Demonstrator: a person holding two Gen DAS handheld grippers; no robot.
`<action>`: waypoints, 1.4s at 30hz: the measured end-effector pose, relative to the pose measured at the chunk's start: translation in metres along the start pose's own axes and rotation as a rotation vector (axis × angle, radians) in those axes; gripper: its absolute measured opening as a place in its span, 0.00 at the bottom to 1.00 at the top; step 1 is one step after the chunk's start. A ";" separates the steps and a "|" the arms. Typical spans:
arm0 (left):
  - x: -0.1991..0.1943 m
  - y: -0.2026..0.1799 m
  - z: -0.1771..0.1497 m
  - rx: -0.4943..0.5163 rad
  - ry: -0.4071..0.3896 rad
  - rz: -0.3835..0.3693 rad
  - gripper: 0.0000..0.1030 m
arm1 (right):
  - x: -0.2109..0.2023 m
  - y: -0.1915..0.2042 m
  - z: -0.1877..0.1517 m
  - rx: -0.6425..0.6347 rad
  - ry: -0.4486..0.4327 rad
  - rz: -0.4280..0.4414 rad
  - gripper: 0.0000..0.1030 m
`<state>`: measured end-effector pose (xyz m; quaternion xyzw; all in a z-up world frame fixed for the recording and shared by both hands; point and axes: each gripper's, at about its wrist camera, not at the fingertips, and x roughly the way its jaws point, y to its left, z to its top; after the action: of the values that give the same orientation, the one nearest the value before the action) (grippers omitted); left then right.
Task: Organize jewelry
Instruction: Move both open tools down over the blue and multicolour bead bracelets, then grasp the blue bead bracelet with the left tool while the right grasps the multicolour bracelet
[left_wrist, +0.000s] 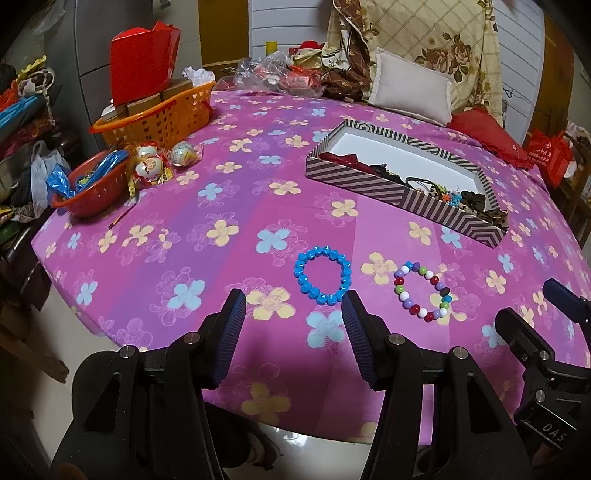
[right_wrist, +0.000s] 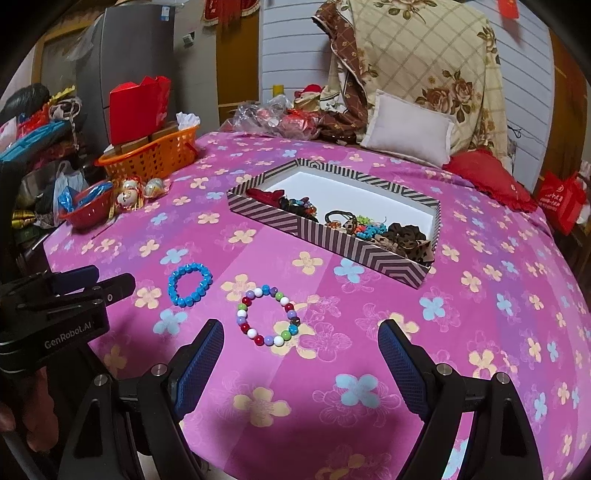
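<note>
Bracelets ahead of jaws, untouched | left jaws released | right jaws released

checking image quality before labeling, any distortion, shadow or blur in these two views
Left wrist view: strong fisheye bending, dark vignette corners, striped box sharp, shadow beneath the left gripper. Right wrist view: same curved tablecloth, shadow beneath the right gripper, multicolored bead bracelet crisp, no glare.

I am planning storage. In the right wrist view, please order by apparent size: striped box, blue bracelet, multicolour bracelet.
1. striped box
2. multicolour bracelet, though it lies nearer the camera
3. blue bracelet
</note>
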<state>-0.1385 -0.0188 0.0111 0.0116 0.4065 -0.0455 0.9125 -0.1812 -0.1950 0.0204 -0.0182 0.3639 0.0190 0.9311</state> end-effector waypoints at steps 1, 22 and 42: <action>0.000 0.000 0.000 0.001 0.001 0.001 0.52 | 0.001 -0.001 0.000 0.002 0.002 0.002 0.81; 0.044 0.046 0.008 -0.115 0.161 -0.089 0.52 | 0.065 -0.017 0.007 -0.014 0.097 0.083 0.60; 0.101 0.016 0.029 -0.017 0.244 -0.079 0.52 | 0.114 -0.007 0.010 -0.123 0.162 0.133 0.24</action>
<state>-0.0482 -0.0122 -0.0451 -0.0068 0.5148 -0.0764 0.8539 -0.0904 -0.1993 -0.0495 -0.0524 0.4367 0.1015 0.8923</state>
